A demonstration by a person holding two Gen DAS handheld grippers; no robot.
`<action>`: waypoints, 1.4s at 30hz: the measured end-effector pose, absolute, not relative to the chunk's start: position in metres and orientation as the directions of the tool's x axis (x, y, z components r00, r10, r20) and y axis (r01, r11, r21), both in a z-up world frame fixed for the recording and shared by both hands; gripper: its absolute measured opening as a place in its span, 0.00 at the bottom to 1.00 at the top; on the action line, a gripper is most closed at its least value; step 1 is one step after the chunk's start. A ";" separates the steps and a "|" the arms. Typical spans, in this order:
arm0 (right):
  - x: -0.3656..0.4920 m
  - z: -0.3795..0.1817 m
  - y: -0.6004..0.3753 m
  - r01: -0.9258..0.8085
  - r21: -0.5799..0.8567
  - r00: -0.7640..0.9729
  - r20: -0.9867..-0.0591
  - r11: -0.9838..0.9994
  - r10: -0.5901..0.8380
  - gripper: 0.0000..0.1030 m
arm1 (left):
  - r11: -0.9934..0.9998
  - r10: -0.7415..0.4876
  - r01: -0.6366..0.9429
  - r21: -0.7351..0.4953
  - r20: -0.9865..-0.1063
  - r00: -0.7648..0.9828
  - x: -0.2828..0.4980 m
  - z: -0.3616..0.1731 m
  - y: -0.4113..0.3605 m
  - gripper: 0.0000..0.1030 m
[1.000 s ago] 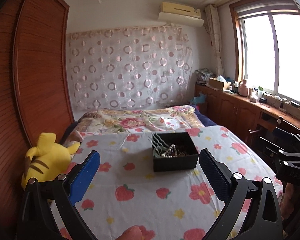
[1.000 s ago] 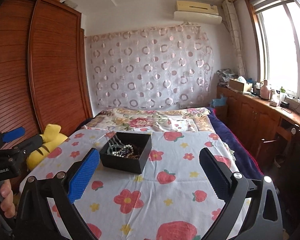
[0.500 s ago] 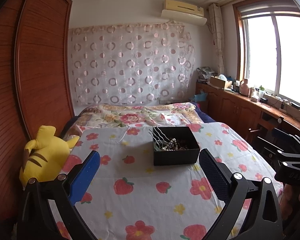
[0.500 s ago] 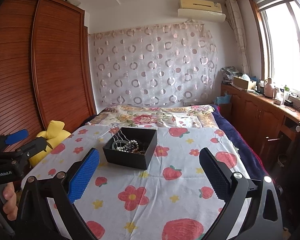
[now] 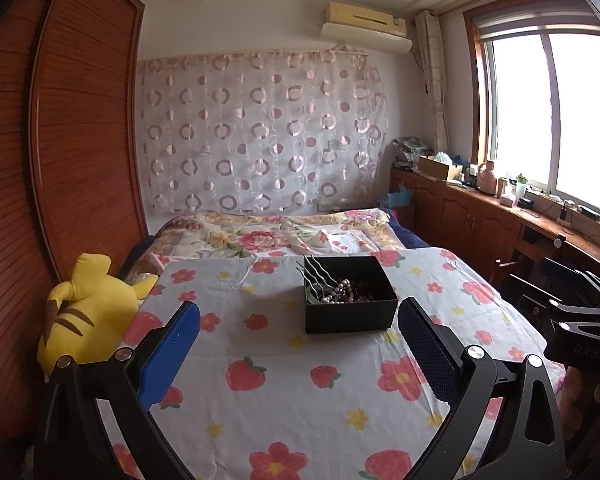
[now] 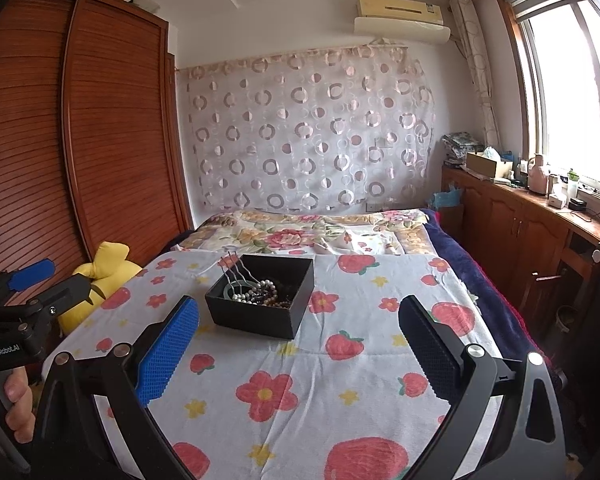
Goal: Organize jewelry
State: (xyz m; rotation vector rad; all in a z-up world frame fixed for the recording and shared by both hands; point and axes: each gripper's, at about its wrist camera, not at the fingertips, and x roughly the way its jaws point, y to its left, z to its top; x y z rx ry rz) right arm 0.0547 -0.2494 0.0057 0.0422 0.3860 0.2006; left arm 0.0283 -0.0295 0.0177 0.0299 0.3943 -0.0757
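We hold our left gripper (image 5: 299,346) above the near end of the bed, its two blue-padded fingers (image 5: 170,354) spread wide with nothing between them. Our right gripper (image 6: 299,346) hovers likewise over the near end, its fingers (image 6: 168,350) just as far apart and empty. The black box (image 5: 348,302) sits on the strawberry-and-flower sheet (image 5: 284,376), about midway along the bed and a little toward its right edge in the left view; in the right view it lies left of centre, well ahead of both fingers and touching neither gripper. Inside the box we see a tangle of bead strands (image 6: 266,294), pale and dark ones mixed, and a few wavy metal hairpins (image 6: 236,272) leaning up against its left wall, their tips rising above the rim. A yellow plush toy (image 5: 88,312) rests at the left edge of the bed against the wooden wardrobe (image 5: 60,160). A folded floral quilt (image 5: 272,234) lies across the far end of the bed, under the circle-patterned curtain (image 5: 260,136). Along the right wall a low cabinet (image 6: 516,216) below the window carries small bottles and boxes, too small for us to name.
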 end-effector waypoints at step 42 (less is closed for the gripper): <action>0.055 0.006 -0.249 -0.185 0.079 0.907 -0.370 0.980 0.201 0.98 | 0.997 -0.068 0.080 0.016 -0.376 0.924 0.027 0.018 -0.032 0.93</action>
